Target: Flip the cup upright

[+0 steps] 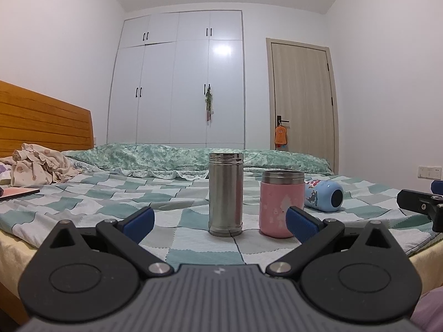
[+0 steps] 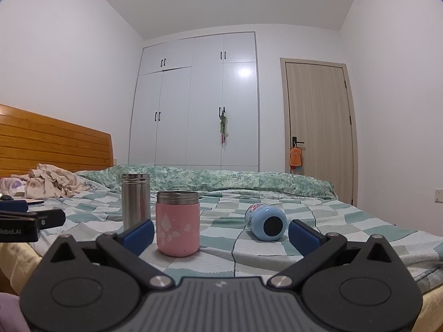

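Note:
A light blue cup with cartoon prints lies on its side on the checked bedspread, its dark base facing me. It also shows in the left wrist view, at the right behind the pink cup. A pink cup and a tall steel cup stand upright; both show in the left wrist view, pink and steel. My right gripper is open and empty, just short of the pink and blue cups. My left gripper is open and empty in front of the steel cup.
A folded green quilt lies across the far side of the bed. Crumpled clothes and a flat book lie at the left by the wooden headboard. A white wardrobe and a door stand behind.

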Demonstrator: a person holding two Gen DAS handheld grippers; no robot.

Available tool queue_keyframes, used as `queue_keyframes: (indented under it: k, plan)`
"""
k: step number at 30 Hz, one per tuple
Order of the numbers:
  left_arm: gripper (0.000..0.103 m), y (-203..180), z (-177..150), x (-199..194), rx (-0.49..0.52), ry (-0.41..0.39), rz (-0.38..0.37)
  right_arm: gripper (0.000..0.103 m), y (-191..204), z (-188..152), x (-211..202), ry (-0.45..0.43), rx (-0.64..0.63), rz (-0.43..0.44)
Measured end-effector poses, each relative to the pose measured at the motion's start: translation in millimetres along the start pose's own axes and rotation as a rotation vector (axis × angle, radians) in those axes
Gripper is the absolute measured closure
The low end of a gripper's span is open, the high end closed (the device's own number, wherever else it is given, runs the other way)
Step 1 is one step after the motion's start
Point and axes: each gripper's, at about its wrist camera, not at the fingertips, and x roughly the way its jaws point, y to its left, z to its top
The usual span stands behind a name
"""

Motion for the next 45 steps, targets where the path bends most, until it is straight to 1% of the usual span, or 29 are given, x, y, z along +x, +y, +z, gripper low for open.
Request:
queue_keyframes:
  k: [32,45]
  plan:
    - [0.000,1.5,0.5,-1.9,0.004,-0.006,-0.015,0.000,0.6,-0.3,0.3,0.001,0.000,0.000]
    - [0.000,0.8,0.0,-2.9,0.001,-0.016,0.004,0.000,0.8,-0.6,0.3,0.000,-0.001,0.001]
